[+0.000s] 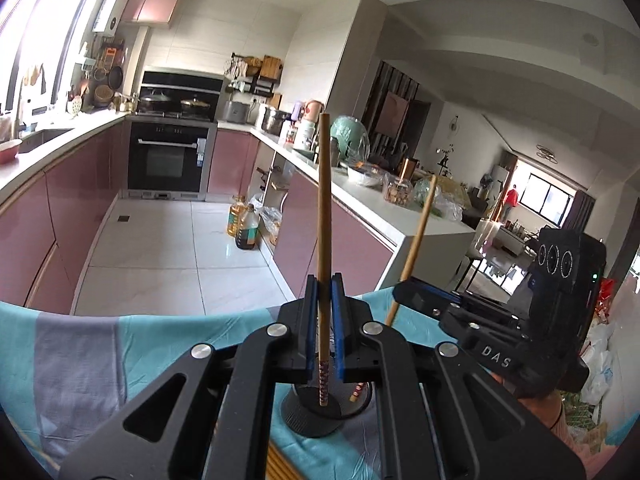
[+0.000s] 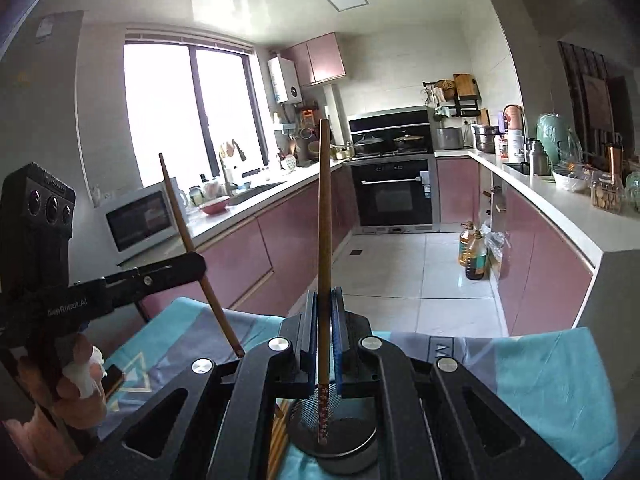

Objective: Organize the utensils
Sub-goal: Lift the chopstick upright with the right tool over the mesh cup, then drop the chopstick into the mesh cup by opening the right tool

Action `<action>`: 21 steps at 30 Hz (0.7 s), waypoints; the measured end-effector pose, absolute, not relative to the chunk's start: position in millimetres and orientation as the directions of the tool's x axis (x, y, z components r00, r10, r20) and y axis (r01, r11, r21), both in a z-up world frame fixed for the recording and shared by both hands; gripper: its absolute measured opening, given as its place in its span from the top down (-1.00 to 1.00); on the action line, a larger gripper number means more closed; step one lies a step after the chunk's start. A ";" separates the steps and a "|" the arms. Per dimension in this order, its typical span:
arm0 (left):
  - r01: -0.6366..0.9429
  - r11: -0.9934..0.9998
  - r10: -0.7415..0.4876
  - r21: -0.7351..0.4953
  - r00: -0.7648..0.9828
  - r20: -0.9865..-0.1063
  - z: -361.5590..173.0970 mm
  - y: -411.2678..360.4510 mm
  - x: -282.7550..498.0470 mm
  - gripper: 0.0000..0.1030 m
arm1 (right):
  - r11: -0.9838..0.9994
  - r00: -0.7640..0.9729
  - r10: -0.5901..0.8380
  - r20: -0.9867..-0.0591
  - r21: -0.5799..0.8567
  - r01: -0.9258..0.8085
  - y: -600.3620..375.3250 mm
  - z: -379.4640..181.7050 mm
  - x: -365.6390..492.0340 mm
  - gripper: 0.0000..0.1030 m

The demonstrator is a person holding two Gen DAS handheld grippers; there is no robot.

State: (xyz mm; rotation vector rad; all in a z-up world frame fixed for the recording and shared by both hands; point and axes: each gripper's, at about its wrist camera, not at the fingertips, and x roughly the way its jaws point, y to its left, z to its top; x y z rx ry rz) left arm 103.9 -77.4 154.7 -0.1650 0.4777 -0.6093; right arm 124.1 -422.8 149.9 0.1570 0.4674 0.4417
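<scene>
left tool (image 1: 324, 304): clamps upright chopstick (image 1: 323, 216) | right tool (image 2: 324, 312): clamps second chopstick (image 2: 324, 232) | both above black holder (image 2: 334, 440)

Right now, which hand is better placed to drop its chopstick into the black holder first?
Left, narrowly. The left gripper is shut on the left chopstick, its tip over the middle of the holder. The right gripper holds the right chopstick with its tip nearer the holder's rim.
</scene>
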 end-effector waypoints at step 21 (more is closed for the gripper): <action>0.512 0.834 -0.511 -0.208 0.570 -0.644 37.9 -140.1 162.2 0.85 | 0.917 0.643 0.384 -0.663 0.190 -0.351 -390.9 79.3 164.4 0.88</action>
